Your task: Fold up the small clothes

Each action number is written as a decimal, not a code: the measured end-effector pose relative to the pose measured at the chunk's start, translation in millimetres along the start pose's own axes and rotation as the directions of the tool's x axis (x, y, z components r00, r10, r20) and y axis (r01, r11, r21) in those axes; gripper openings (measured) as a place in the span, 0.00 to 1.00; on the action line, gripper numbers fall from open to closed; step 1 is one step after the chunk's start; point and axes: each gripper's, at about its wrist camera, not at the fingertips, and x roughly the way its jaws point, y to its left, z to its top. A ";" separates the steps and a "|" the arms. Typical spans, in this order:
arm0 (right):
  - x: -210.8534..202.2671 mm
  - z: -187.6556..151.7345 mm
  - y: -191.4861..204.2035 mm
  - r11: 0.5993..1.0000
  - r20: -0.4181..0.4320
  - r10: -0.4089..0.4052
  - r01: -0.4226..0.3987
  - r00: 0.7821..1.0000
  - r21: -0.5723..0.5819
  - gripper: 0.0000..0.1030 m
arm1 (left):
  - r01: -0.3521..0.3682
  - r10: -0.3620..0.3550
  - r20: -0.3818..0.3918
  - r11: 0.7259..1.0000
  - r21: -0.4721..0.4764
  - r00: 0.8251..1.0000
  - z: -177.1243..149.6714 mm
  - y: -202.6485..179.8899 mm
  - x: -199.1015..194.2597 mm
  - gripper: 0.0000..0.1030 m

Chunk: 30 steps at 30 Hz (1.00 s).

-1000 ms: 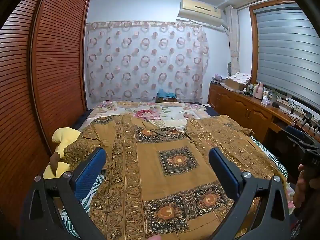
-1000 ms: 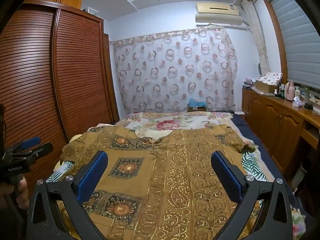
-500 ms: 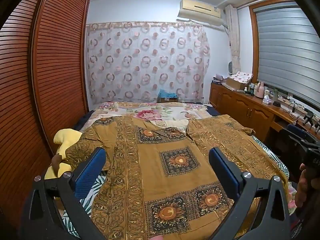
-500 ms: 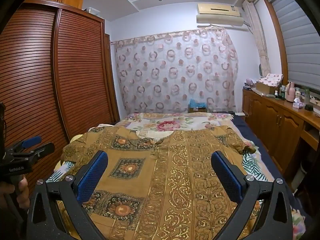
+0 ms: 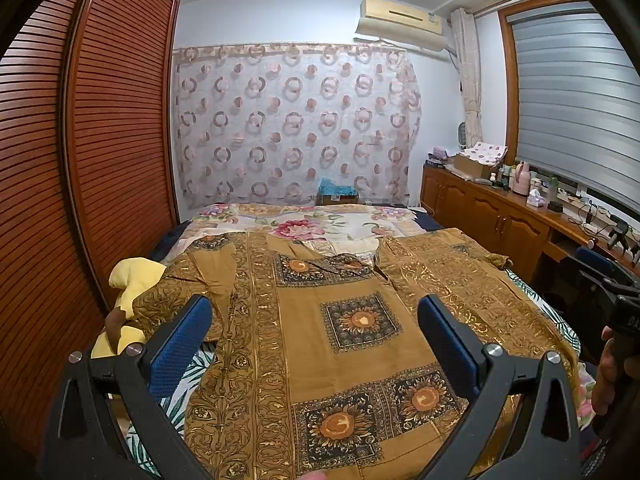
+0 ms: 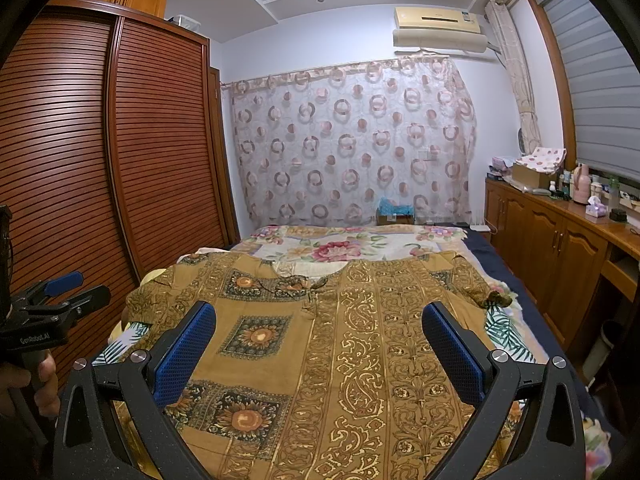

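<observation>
A mustard-brown printed cotton shirt [image 5: 352,320] with sunflower squares and gold scrollwork lies spread flat, front up, on the bed [image 5: 304,224], directly ahead of and below both grippers. Its long axis runs away from them: hem nearest, collar farthest, short sleeves reaching out to either side.

The left gripper [image 5: 316,344] hovers above the hem half of the shirt with its blue-padded fingers [image 5: 180,344] spread wide and nothing between them. From it, the shirt's left sleeve lies ahead and to the left, beside a pale yellow soft cushion [image 5: 134,280] at the bed's edge. The right gripper [image 6: 320,348] is likewise wide open and empty, hanging above the hem half (neither pair of fingers appears to touch the cloth). The shirt's right sleeve [image 6: 476,284] lies ahead and to its right, near the bed's far edge.

No fold looks started yet. The coming move likely turns on this symmetry: each sleeve sits on its own gripper's outer side, so the left is nearer the left sleeve, the right nearer the right one. Either would need to reach forward and outward, then descend to pinch an edge.
</observation>
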 end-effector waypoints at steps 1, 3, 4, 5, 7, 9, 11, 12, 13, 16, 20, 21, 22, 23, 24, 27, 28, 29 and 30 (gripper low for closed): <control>-0.2 0.1 0.0 1.000 0.000 0.000 0.000 1.000 0.001 1.00 | 0.001 -0.001 0.000 1.000 0.000 1.000 0.0 0.0 0.1 1.00; 0.0 0.2 -0.1 1.000 0.000 -0.001 0.001 1.000 0.001 1.00 | 0.000 0.000 0.000 1.000 0.001 1.000 0.2 -0.2 0.1 1.00; -0.2 0.4 -0.1 1.000 0.000 0.000 0.000 1.000 0.001 1.00 | 0.000 0.000 0.001 1.000 0.001 1.000 0.3 -0.1 0.2 1.00; 0.0 0.3 -0.2 1.000 0.000 0.000 0.000 1.000 0.001 1.00 | 0.000 0.000 0.001 1.000 0.001 1.000 0.4 0.0 0.4 1.00; -0.6 0.5 -0.3 1.000 0.001 0.000 0.000 1.000 0.001 1.00 | 0.000 0.000 0.001 1.000 0.001 1.000 1.2 1.7 0.4 1.00; -0.4 0.5 -0.4 1.000 0.001 0.000 0.000 1.000 0.001 1.00 | -0.001 0.001 0.001 1.000 0.002 1.000 1.3 1.6 0.5 1.00; -0.7 0.7 -0.4 1.000 0.001 -0.001 0.001 1.000 0.001 1.00 | -0.001 0.001 0.002 1.000 0.003 1.000 1.5 1.7 0.5 1.00; -0.6 0.5 -0.5 1.000 0.001 -0.001 0.001 1.000 0.001 1.00 | -0.001 0.001 0.001 1.000 0.004 1.000 1.3 1.1 0.3 1.00; -0.6 0.4 -0.5 1.000 0.001 0.000 0.000 1.000 0.001 1.00 | -0.002 0.002 0.002 1.000 0.004 1.000 1.3 1.0 0.3 1.00; -1.0 0.8 -0.3 1.000 0.003 -0.001 0.001 1.000 0.000 1.00 | -0.001 0.001 0.002 1.000 0.004 1.000 1.6 3.4 0.7 1.00; -1.3 1.1 -0.1 1.000 0.002 -0.002 0.002 1.000 -0.001 1.00 | -0.003 0.003 0.004 1.000 0.005 1.000 2.4 3.8 0.6 1.00; -1.2 0.9 -0.3 1.000 0.002 -0.001 0.001 1.000 0.000 1.00 | -0.003 0.003 0.005 1.000 0.005 1.000 4.2 4.0 -0.1 1.00; -1.4 1.0 -0.3 1.000 0.002 0.000 0.000 1.000 0.001 1.00 | -0.003 0.003 0.005 1.000 0.005 1.000 4.1 3.7 -0.3 1.00; -1.4 1.0 -0.3 1.000 0.003 -0.001 0.001 1.000 0.001 1.00 | -0.003 0.003 0.005 1.000 0.005 1.000 4.8 4.8 0.3 1.00; -1.3 1.0 -0.4 1.000 0.002 0.000 0.000 1.000 0.001 1.00 | -0.004 0.004 0.005 1.000 0.006 1.000 4.4 4.1 -0.1 1.00; -1.4 1.0 -0.3 1.000 0.003 -0.001 0.001 1.000 0.001 1.00 | -0.004 0.004 0.006 1.000 0.007 1.000 4.2 3.7 -0.3 1.00; -1.4 0.9 -0.4 1.000 0.003 0.000 0.000 1.000 0.001 1.00 | -0.004 0.004 0.006 1.000 0.008 1.000 4.0 3.4 -0.6 1.00; -1.8 1.1 -0.3 1.000 0.003 0.000 0.000 1.000 0.001 1.00 | -0.004 0.004 0.006 1.000 0.008 1.000 4.1 3.5 -0.5 1.00; -1.4 0.9 -0.4 1.000 0.003 -0.001 0.001 1.000 0.001 1.00 | -0.005 0.005 0.007 1.000 0.010 1.000 7.7 3.7 -3.8 1.00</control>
